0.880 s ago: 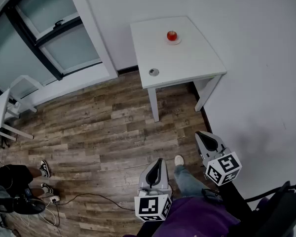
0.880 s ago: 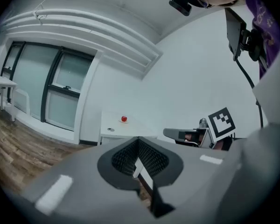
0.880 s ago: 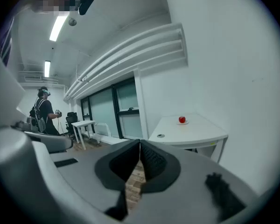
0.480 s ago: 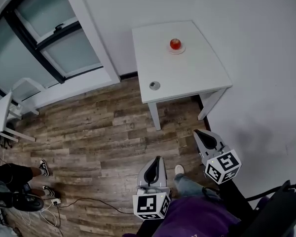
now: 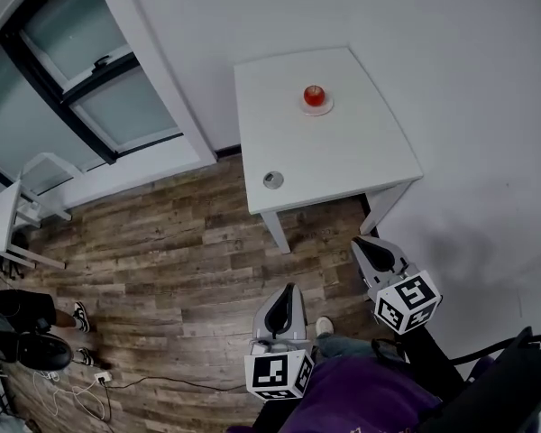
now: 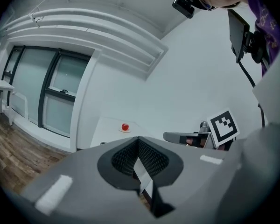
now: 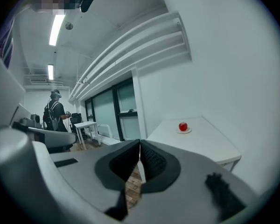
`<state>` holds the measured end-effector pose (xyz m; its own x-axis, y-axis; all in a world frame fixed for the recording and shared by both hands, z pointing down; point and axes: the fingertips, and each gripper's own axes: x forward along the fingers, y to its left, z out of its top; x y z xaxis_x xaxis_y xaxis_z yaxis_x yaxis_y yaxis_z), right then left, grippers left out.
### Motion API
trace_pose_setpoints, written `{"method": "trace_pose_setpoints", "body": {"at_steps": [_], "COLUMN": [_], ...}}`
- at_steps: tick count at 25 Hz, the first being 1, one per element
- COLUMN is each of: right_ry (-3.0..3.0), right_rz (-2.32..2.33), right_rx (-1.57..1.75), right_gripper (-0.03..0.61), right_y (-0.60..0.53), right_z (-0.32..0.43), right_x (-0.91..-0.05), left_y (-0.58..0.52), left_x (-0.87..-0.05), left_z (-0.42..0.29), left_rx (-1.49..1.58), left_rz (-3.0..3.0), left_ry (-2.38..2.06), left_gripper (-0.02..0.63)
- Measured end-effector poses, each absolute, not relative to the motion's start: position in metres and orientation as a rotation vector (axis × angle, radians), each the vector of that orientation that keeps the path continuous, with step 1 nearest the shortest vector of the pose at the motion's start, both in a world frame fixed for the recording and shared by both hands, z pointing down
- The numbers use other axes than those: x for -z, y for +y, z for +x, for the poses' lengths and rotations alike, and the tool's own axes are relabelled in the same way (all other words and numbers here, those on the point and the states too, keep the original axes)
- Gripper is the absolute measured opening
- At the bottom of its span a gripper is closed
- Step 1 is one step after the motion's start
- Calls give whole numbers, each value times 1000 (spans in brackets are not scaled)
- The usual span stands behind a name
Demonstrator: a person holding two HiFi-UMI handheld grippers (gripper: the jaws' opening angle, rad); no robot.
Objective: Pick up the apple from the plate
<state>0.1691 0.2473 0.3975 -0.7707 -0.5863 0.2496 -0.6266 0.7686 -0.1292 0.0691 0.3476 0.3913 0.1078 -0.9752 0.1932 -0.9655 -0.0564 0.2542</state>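
Note:
A red apple (image 5: 315, 95) sits on a small white plate (image 5: 317, 108) near the far side of a white square table (image 5: 343, 165). The same apple (image 7: 183, 126) shows in the right gripper view and as a small red dot, the apple (image 6: 125, 126), in the left gripper view. Both grippers are held over the wooden floor, well short of the table. My left gripper (image 5: 285, 298) is shut with nothing in it. My right gripper (image 5: 371, 244) is also shut and empty, pointing toward the table's near right leg.
A small round grey object (image 5: 271, 179) lies near the table's front left corner. White walls stand behind and to the right of the table. A glass partition (image 5: 81, 88) is at the left. A person's feet (image 5: 81, 314) and cables lie at the lower left.
The table and apple have come nearer and lower in the head view as the person steps forward. Both grippers keep their places relative to the body, still shut.

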Motion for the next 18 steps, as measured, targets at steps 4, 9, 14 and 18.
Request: {"method": "trace_pose_setpoints", "body": {"at_steps": [4, 9, 14, 18], "right_ry": [-2760, -2743, -2762, -2767], "right_rz": [959, 953, 971, 1005], "right_rx": [-311, -332, -327, -323], "right_gripper": [11, 12, 12, 12], "right_y": [212, 195, 185, 164], "right_z": [159, 155, 157, 153], "right_x": [-378, -361, -389, -405], "left_y": [316, 300, 294, 270], "left_x": [-375, -355, -386, -402], "left_z": [59, 54, 53, 45], "left_rx": [30, 29, 17, 15], "left_rz": [2059, 2040, 2042, 2067], "left_ry": [-1894, -1890, -1899, -1897], "left_gripper": [5, 5, 5, 5]}}
